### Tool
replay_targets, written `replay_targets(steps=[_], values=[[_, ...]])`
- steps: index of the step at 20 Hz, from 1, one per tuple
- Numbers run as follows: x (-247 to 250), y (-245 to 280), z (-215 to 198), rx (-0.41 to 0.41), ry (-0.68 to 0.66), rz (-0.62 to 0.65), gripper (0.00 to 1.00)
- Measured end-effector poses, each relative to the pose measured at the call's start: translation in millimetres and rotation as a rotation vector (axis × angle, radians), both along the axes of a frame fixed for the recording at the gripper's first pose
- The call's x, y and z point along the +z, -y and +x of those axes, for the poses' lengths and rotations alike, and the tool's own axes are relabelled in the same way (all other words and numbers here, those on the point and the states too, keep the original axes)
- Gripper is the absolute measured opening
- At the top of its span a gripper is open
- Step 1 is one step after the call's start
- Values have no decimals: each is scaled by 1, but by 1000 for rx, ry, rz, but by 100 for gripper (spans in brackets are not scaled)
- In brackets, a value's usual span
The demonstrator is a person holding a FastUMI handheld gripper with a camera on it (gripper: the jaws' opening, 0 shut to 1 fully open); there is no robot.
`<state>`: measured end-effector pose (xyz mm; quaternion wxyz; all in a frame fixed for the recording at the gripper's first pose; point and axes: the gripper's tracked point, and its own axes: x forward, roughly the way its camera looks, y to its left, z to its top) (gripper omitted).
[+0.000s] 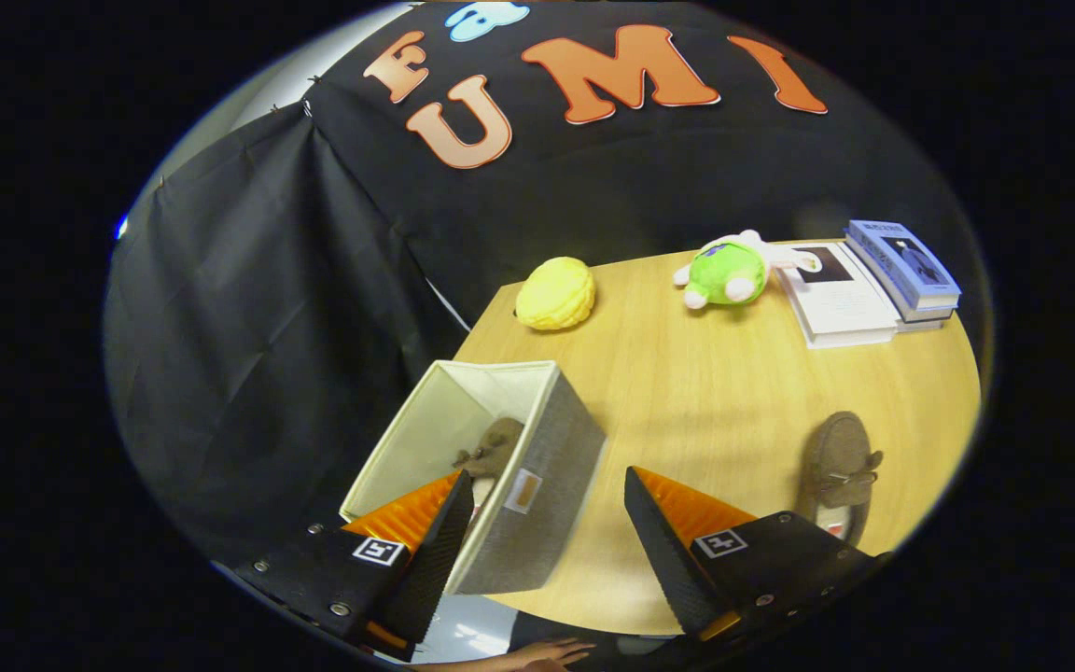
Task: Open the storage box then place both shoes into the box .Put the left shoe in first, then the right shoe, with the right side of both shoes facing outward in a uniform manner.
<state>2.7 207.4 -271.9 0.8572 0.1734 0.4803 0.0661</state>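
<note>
With one shoe [493, 448] boxed, the released tongs [547, 523] straddle the box [537, 485] wall, the second shoe [838, 467] at three o'clock awaiting pickup.

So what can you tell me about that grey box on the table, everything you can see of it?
The storage box is a rectangular bin with what looks like grey woven fabric outside and a pale cream lining. It is open at the top, with no lid on it, and bears a small tag on one grey wall. It stands at the corner of the wooden table. One brown shoe lies inside. The open gripper hangs above it, one finger over the opening, the other beyond the grey wall.
</note>
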Motion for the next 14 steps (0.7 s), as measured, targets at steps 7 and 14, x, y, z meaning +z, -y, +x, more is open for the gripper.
replay_targets(steps=[7,14], values=[[-21,99,-40,-47,-21,-177,97],[-60,165,-83,-102,-100,-234,96]])
